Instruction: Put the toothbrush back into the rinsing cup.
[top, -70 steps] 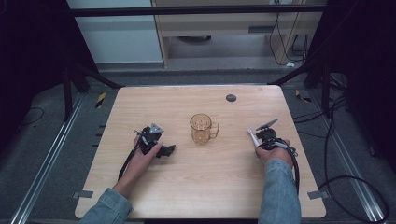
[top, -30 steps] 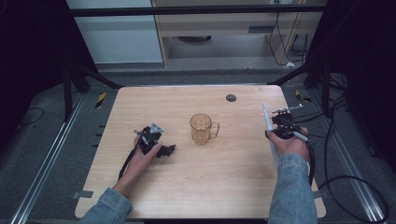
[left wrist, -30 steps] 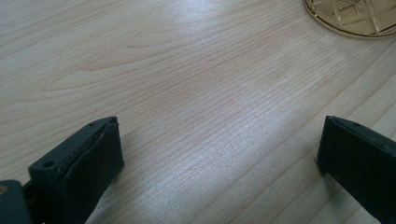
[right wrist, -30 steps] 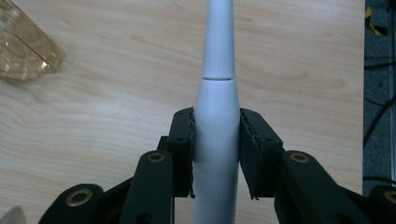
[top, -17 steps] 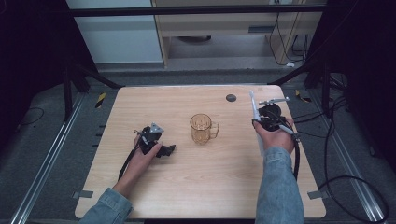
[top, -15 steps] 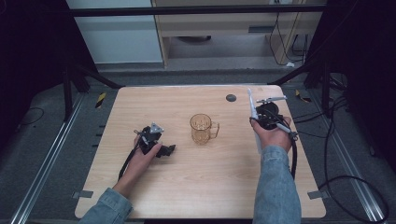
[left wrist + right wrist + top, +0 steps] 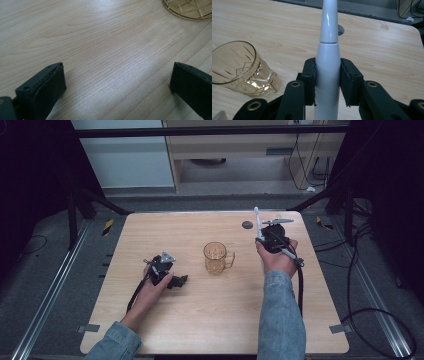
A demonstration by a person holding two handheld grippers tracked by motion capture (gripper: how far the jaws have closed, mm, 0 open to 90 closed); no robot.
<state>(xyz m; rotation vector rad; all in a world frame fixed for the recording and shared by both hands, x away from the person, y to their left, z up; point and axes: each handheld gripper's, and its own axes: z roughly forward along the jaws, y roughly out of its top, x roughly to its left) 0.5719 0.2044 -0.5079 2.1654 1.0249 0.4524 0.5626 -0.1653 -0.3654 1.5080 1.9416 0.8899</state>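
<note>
- Toothbrush handle [image 7: 327, 75], white, is held up over the right side of the table [image 7: 220, 320].
- Left gripper [image 7: 172, 281] lies on the wood, jaws wide apart.
- Amber glass mug [image 7: 216, 258] stands in the middle.
- Right gripper [image 7: 327, 82] squeezes the white stick tight.

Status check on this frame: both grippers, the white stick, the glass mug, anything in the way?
Right gripper shut on white stick. Left gripper open, low over table. Amber glass mug upright mid-table between them. Nothing blocking.

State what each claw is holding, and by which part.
The right claw grips a white electric toothbrush around its thick handle body. The left claw is open over bare table, holding nothing.
</note>
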